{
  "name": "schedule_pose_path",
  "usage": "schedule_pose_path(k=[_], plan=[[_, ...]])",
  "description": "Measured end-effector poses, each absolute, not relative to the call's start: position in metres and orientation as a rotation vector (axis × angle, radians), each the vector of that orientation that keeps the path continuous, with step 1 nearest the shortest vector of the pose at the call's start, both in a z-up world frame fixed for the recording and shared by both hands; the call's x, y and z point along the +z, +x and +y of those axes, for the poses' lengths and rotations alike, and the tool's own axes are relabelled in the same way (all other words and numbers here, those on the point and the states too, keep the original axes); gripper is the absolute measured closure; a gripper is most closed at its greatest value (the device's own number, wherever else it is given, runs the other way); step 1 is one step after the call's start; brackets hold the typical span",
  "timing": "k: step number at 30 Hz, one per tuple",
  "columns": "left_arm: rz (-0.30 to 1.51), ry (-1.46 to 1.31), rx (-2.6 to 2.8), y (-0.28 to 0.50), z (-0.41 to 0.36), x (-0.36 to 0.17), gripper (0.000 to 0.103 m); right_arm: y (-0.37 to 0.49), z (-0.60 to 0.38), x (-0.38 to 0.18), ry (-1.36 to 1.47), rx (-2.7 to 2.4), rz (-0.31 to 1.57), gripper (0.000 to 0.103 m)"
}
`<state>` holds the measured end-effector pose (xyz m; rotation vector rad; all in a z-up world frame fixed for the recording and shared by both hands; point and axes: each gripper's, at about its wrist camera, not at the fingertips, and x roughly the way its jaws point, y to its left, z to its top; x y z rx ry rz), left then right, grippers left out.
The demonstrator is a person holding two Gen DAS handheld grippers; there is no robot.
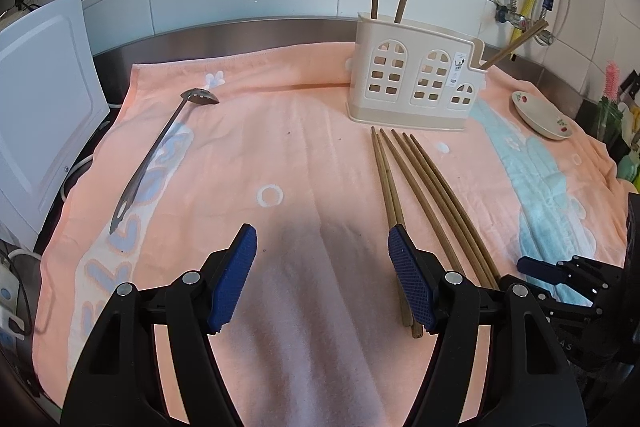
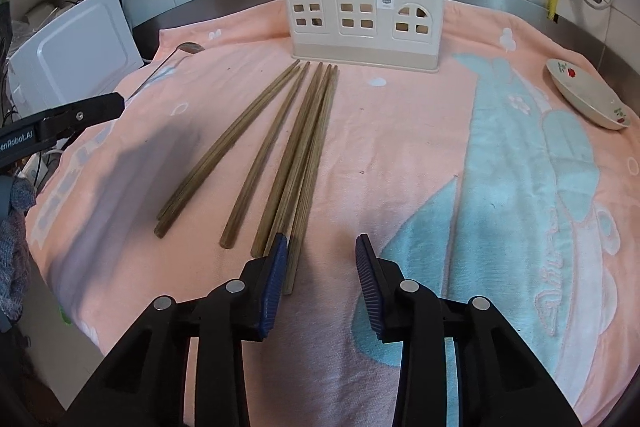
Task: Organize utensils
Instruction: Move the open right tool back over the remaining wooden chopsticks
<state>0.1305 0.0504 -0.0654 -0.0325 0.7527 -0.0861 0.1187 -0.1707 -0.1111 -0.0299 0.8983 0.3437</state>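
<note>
A few brown wooden chopsticks already stand in the cream plastic window-cutout holder (image 2: 362, 11), while loose wooden chopsticks (image 2: 276, 151) and a long steel slotted spoon (image 1: 160, 151) lie on the peach towel (image 1: 248, 155), with the left gripper (image 1: 322, 279) and right gripper (image 2: 322, 283) both wide apart, empty.

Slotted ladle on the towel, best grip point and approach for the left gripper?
Likely mid-handle of the slotted ladle, from above, fingers across its width. It lies flat on the towel, bowl toward the wall, so the thin flat handle offers its narrow edges. The left gripper is open, empty and to the ladle's right.
</note>
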Motion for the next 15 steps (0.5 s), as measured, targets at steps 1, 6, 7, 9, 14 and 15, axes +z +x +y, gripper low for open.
schedule_pose_path(k=[1, 6, 7, 9, 14, 15], plan=[[0.754, -0.032, -0.087, 0.131, 0.050, -0.066, 0.035, 0.119, -0.169, -0.111, -0.039, 0.341, 0.896, 0.069], [0.759, -0.033, -0.093, 0.132, 0.048, -0.068, 0.035, 0.125, -0.159, -0.112, -0.085, 0.325, 0.889, 0.075], [0.760, -0.032, -0.094, 0.131, 0.048, -0.069, 0.035, 0.127, -0.158, -0.113, -0.084, 0.325, 0.889, 0.076], [0.763, -0.032, -0.097, 0.132, 0.048, -0.070, 0.035, 0.131, -0.156, -0.114, -0.092, 0.319, 0.892, 0.078], [0.773, -0.040, -0.116, 0.134, 0.044, -0.073, 0.041, 0.139, -0.151, -0.116, -0.125, 0.305, 0.882, 0.083], [0.776, -0.039, -0.124, 0.134, 0.042, -0.073, 0.044, 0.140, -0.151, -0.116, -0.130, 0.305, 0.880, 0.085]])
